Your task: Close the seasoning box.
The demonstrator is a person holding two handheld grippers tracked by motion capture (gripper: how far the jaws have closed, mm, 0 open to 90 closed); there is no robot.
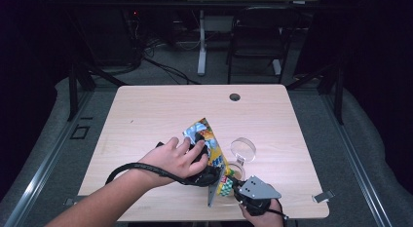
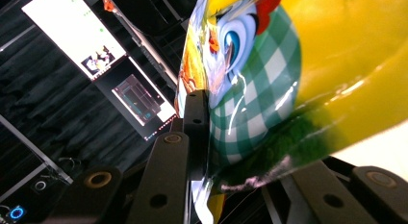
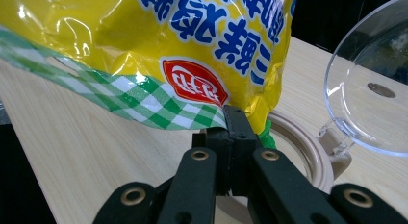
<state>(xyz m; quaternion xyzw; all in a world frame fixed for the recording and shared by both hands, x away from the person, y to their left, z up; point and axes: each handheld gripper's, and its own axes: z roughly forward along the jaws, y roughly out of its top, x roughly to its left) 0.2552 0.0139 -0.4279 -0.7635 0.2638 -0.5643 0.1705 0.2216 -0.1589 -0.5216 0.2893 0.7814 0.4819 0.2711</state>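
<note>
Pale wooden table (image 1: 146, 115) bearing a lidded container (image 1: 239, 161).

Count at frame centre: one snack bag (image 1: 207, 141), one open container (image 1: 235, 170) with clear lid (image 1: 243, 150), two grippers (image 1: 207, 174) (image 1: 239, 188). One desk (image 1: 146, 110); one chair (image 1: 258, 34) upper frame.

Left hand (image 1: 180, 159) stretches across the left gripper (image 1: 207, 161), jaws clamped; right hand (image 1: 265, 218) grips the right gripper (image 1: 234, 184), jaws pressed together.
</note>
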